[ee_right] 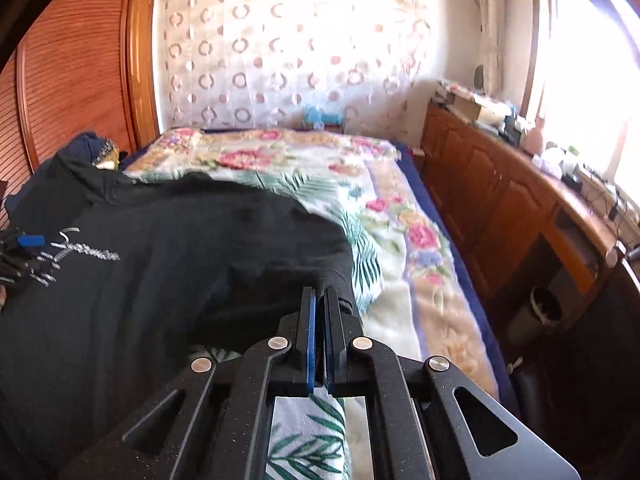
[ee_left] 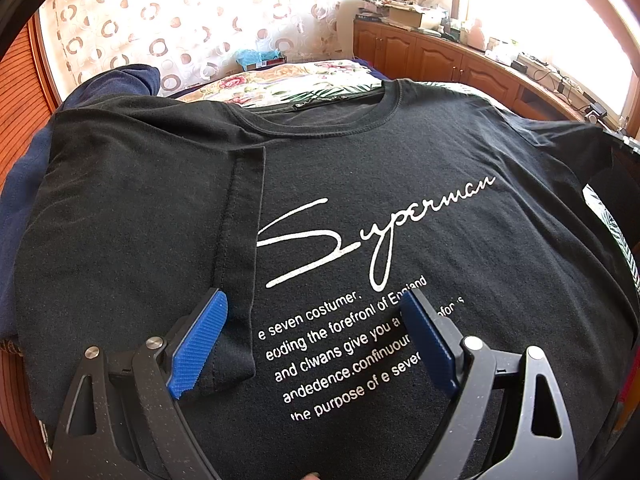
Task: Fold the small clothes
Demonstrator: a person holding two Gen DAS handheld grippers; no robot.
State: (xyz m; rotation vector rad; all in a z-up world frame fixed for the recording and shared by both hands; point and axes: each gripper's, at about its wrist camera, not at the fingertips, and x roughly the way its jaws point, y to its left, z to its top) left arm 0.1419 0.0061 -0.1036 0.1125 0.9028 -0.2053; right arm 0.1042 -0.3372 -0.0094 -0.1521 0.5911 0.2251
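Right gripper is pressed together on a fold of the one black T-shirt, pinching the cloth at the garment's edge, its two blue pads nearly meeting with fabric between them. Left gripper is spread wide above the shirt front, nothing between its fingers; its left pad lies over a folded-in sleeve, the right pad over the printed text.

One shirt is on the bed, spread chest up on a flowered blanket, collar toward the far end. White print reads "Superman" in script, with smaller lines beneath, partly covered: "e seven costumer," "the forefront of England," "give you a," "andedence.confinuour," "the purpose of e seve". A neck label shows but is not legible.

One dark blue garment lies beyond the shirt's left shoulder. One patterned curtain hangs behind the bed. One run of wooden cabinets stands along the right side under a bright window, its top cluttered with small items too blurred to count.
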